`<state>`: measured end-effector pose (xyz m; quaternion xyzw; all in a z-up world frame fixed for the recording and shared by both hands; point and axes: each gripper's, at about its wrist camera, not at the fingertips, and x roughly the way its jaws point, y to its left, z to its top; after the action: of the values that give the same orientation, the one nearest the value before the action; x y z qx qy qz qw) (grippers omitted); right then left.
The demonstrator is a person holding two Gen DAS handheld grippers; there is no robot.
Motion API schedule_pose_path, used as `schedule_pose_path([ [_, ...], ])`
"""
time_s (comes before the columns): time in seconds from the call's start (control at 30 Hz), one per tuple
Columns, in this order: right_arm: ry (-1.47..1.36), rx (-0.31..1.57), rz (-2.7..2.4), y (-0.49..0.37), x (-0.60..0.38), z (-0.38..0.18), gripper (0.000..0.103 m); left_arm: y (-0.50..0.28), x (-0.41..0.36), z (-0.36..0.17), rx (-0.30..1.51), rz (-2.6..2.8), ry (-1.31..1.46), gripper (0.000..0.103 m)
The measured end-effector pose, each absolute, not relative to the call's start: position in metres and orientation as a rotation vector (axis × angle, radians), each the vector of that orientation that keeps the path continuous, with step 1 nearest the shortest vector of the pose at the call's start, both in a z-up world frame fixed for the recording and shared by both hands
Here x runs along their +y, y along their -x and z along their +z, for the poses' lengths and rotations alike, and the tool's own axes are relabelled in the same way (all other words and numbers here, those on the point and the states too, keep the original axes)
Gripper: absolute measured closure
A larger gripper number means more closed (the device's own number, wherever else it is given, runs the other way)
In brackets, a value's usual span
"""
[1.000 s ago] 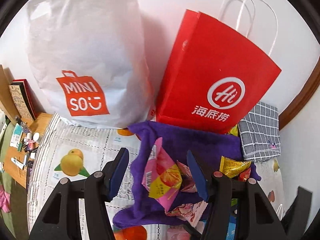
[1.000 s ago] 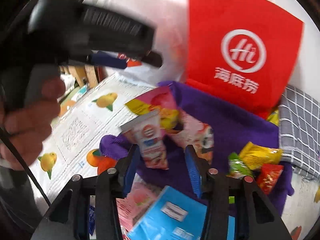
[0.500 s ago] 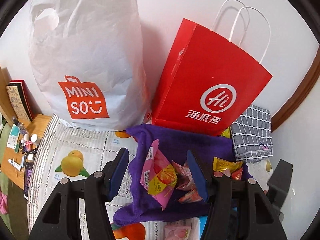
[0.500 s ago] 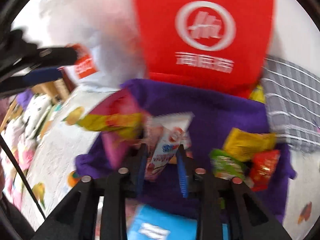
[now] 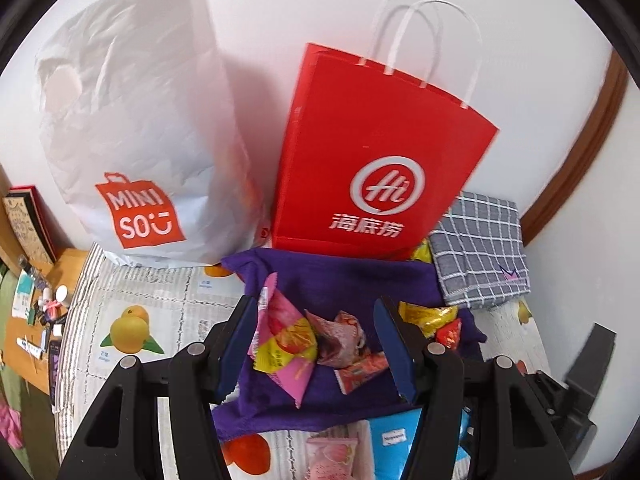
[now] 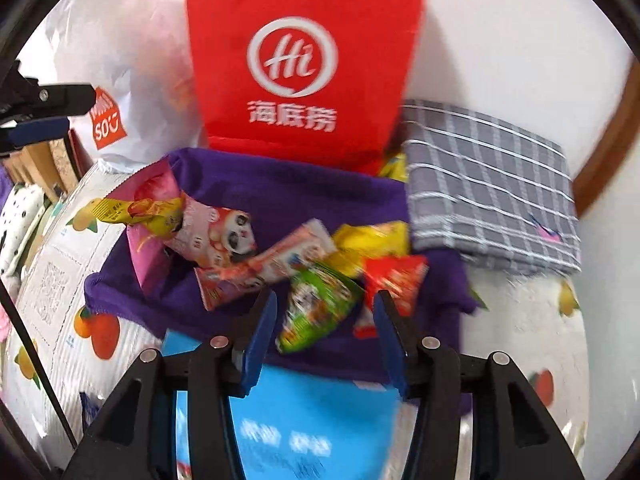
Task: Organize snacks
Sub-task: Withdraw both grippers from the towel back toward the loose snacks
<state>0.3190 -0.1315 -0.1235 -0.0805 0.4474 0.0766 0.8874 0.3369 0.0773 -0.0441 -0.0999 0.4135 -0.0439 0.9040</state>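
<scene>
A purple cloth (image 5: 340,276) (image 6: 288,192) holds a heap of snack packets. In the left wrist view a pink-and-yellow packet (image 5: 280,340) and small pink packets (image 5: 340,336) lie on it below my left gripper (image 5: 316,344), which is open and holds nothing. My right gripper (image 6: 324,332) hangs above the cloth with its jaws opening. A green packet (image 6: 316,308) lies on the cloth under the gap, untouched by the pads. A red-and-white packet (image 6: 264,268) lies free just left of it, beside yellow (image 6: 372,240) and red (image 6: 396,280) packets.
A red paper bag (image 5: 376,152) (image 6: 296,60) and a white Miniso bag (image 5: 140,140) stand against the wall behind the cloth. A folded grey checked cloth (image 5: 480,248) (image 6: 492,184) lies at the right. A blue packet (image 6: 316,420) lies at the front on the fruit-print tablecloth (image 5: 132,320).
My right gripper swung right over the purple cloth with the red-and-white packet, then let it go onto the heap as the jaws widened. My left gripper pulled back and up slightly, still open.
</scene>
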Motion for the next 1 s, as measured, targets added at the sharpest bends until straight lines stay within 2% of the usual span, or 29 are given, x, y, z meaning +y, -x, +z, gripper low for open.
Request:
schedule_pose_path([
  [0.33,0.105,0.869,0.21,-0.233,-0.152,-0.088,0.053,-0.294,0.047,-0.032,0.84,-0.153,0.155,0.045],
  [0.47,0.088,0.85,0.248,-0.204,-0.144,-0.085,0.048,-0.265,0.048,-0.034,0.842,-0.153,0.135,0.045],
  [0.57,0.078,0.852,0.275,-0.187,-0.137,-0.089,0.046,-0.241,0.051,-0.041,0.852,-0.13,0.093,0.041],
  [1.0,0.071,0.889,0.305,-0.14,-0.116,-0.126,0.036,-0.171,0.087,-0.103,0.946,-0.091,0.116,0.038],
])
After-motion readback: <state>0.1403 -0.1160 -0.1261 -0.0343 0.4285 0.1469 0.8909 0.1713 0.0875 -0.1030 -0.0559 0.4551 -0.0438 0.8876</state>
